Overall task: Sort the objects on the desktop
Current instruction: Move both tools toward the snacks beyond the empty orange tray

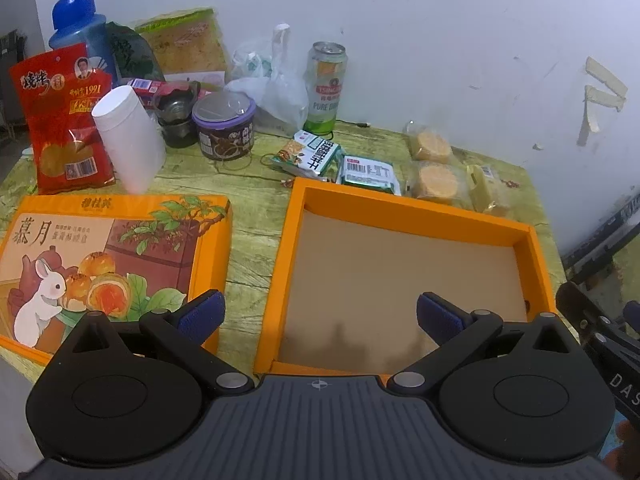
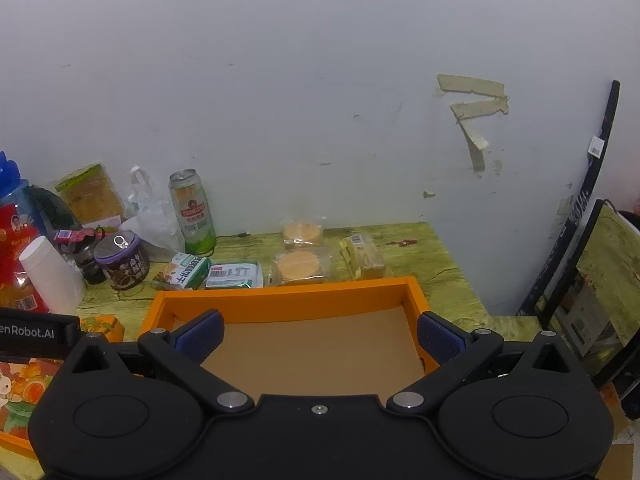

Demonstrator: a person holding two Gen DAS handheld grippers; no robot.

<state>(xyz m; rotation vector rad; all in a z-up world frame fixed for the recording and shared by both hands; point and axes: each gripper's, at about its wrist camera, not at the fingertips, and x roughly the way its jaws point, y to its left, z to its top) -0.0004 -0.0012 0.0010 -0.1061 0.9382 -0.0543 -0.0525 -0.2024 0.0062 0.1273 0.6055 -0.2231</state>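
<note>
Orange tray (image 1: 538,276), open, bare brown floor: landmark. Left gripper (image 1: 320,314) and right gripper (image 2: 320,334) above its near edge, jaws wide, holding nothing. Just beyond its far wall: two biscuit packets (image 1: 308,154), two wrapped round cakes (image 1: 438,182), yellow pastry (image 1: 486,188). Illustrated lid (image 1: 108,252) left of it.

Both wrist views face the wall, sharing the orange box (image 1: 536,264) (image 2: 288,300).
</note>
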